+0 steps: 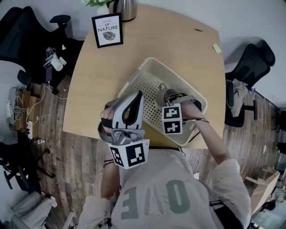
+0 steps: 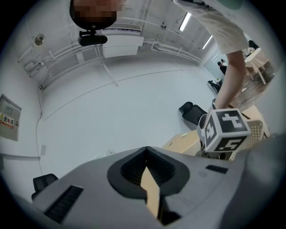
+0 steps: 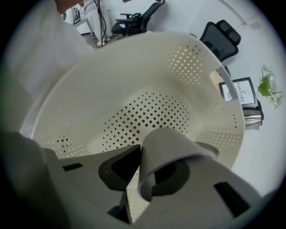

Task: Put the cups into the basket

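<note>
A cream perforated basket (image 1: 134, 79) stands in the middle of the wooden table (image 1: 178, 44). My right gripper (image 1: 166, 97) reaches into it from the near side and is shut on the wall of a grey cup (image 1: 161, 95). In the right gripper view the grey cup (image 3: 172, 145) lies tilted between the jaws of the right gripper (image 3: 138, 172), mouth towards the camera, above the basket's dotted floor (image 3: 143, 112). My left gripper (image 1: 137, 99) hangs at the basket's near left rim, pointing up. Its jaws stand together with nothing held in the left gripper (image 2: 147, 176).
A framed print (image 1: 107, 30) and a metal jug (image 1: 124, 9) stand at the table's far edge, and a small green note (image 1: 216, 48) lies at the far right. Office chairs (image 1: 250, 67) stand on both sides. Bare tabletop lies left of the basket.
</note>
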`<state>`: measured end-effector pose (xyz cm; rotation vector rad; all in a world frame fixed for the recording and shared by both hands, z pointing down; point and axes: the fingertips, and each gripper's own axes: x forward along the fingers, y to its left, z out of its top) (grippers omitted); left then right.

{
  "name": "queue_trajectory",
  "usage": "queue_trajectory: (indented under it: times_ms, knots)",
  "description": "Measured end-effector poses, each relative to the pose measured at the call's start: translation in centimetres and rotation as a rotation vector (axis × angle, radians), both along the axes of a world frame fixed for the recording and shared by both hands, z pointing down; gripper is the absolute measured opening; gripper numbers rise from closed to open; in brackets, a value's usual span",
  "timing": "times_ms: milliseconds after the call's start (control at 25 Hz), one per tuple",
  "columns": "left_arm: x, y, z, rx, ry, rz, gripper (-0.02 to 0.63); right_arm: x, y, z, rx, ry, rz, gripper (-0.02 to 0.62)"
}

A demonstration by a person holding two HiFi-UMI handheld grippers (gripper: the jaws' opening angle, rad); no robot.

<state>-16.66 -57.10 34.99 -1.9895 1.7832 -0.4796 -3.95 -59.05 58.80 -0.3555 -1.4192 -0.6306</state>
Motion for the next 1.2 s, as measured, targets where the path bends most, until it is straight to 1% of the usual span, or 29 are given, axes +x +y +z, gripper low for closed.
queue_trajectory:
  times_ms: [120,240,360,440,600,640,680,760,920,1120,1200]
  knots:
    - [-0.9,0.1,0.3,-0.011,0.013,-0.03,0.009,0.4,-0.3,1.6,-0.01,0.054,-0.018,0.058]
    - [-1.4,0.1,0.9,-0.029,0.038,-0.043,0.009,0.3,0.0,2.5,-0.031,0.073,-0.023,0.058]
    - [-1.3,0.3,1.3,-0.042,0.037,-0.047,0.009,0.3,0.4,3.1,-0.032,0.09,-0.033,0.058]
    - [-1.2,0.5,1.4,-0.042,0.041,-0.039,0.009,0.2,0.5,3.4,-0.028,0.085,-0.029,0.058]
    - [-0.8,0.6,1.3,-0.036,0.043,-0.025,0.009,-0.7,0.6,3.3,-0.013,0.01,-0.007,0.061]
    - [-0.7,0.6,1.4,-0.037,0.042,-0.024,0.009,-1.0,0.6,3.3,0.001,-0.018,0.003,0.074]
    - [-0.6,0.6,1.4,-0.04,0.04,-0.023,0.009,-1.2,0.5,3.3,0.018,-0.046,0.014,0.114]
    - [-0.4,0.5,1.4,-0.045,0.035,-0.022,0.009,-1.4,0.5,3.3,0.039,-0.083,0.039,0.134]
    - [-0.3,0.4,0.8,-0.031,0.03,-0.018,0.009,-1.7,0.6,2.0,0.015,-0.141,0.117,0.181]
    - [-0.1,0.5,0.2,-0.016,0.015,-0.004,0.009,-1.7,0.2,-1.6,0.072,-0.206,0.131,0.181]
    - [0.2,0.4,-0.1,-0.009,0.009,0.01,0.009,-2.1,0.4,-3.5,0.081,-0.26,0.154,0.181]
